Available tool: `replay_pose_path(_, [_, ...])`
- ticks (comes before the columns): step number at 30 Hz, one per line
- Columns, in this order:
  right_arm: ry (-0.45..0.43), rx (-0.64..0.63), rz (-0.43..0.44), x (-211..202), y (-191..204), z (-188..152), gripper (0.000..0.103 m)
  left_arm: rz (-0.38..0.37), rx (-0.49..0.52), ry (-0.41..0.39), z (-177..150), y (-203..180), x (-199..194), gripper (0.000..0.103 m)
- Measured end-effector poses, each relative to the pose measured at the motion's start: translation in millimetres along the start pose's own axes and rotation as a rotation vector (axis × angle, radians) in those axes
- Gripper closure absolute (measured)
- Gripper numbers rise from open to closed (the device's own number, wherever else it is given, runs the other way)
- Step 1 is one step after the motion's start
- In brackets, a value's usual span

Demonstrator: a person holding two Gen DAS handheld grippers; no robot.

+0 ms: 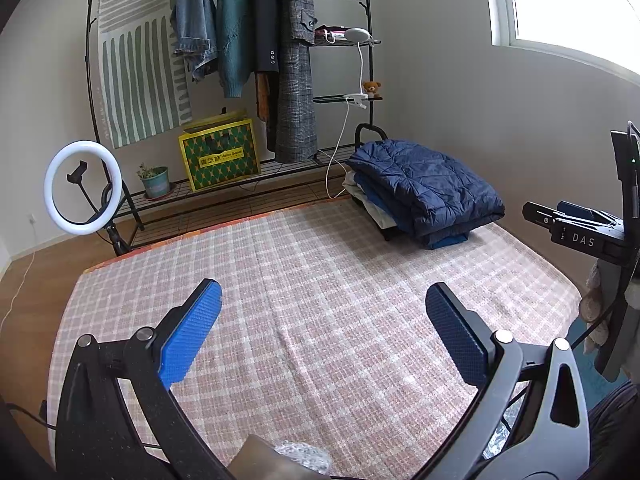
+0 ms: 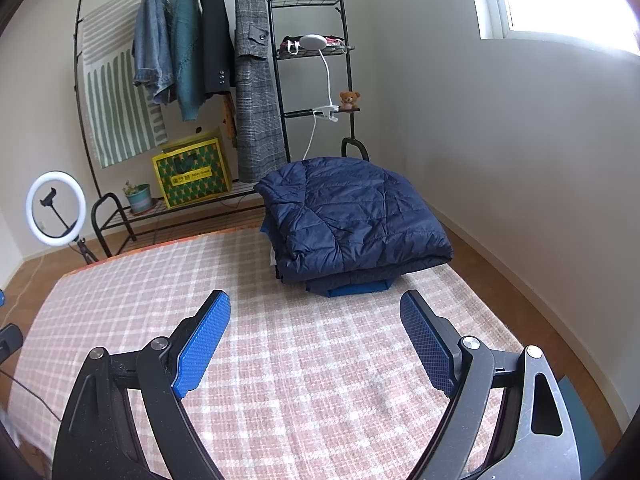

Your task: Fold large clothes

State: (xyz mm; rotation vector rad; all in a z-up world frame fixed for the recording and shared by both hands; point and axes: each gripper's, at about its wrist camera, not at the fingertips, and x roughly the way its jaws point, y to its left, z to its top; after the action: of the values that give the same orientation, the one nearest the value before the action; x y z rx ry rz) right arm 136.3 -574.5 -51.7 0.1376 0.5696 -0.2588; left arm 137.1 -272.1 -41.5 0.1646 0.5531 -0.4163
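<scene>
A folded navy quilted jacket (image 2: 352,216) tops a stack of folded clothes (image 1: 424,196) at the far right corner of the pink checked cloth (image 1: 304,280). My left gripper (image 1: 324,300) hovers open over the bare cloth, nothing between its blue pads. My right gripper (image 2: 316,312) is also open and empty, with the stack a short way beyond its fingertips. In the left wrist view the right-hand tool (image 1: 584,232) shows at the right edge.
A black clothes rack (image 2: 280,80) at the back holds a denim jacket, a teal sweater, a dark blazer and a plaid coat (image 1: 296,72). Below sit a yellow-green box (image 1: 220,156) and a potted plant (image 1: 154,182). A ring light (image 1: 82,182) stands left; a wall runs along the right.
</scene>
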Motion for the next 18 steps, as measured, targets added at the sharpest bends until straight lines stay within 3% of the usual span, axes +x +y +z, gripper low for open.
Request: replay_pose_path(18, [0.009, -0.005, 0.004, 1.5, -0.2, -2.7, 0.016, 0.004, 0.001, -0.004, 2.2, -1.5, -0.8, 0.0])
